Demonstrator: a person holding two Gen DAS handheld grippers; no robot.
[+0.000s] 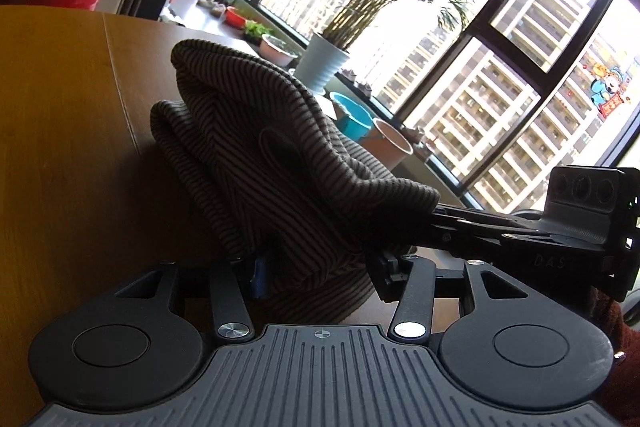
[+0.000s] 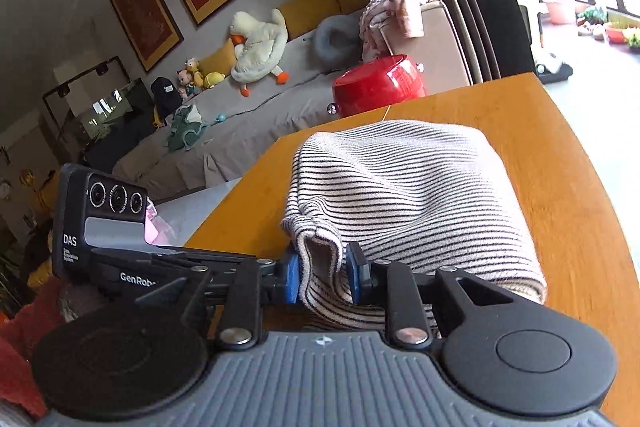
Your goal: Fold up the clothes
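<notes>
Garment [image 2: 408, 187]: one, striped; grippers: two, both clamping it.

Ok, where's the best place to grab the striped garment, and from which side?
Take the striped garment by its near hem, the doubled edge facing the near edge of the table, coming in low from that side. The hem stands up off the wood there, so it can be pinched across; the far end is a smooth rounded fold.
</notes>
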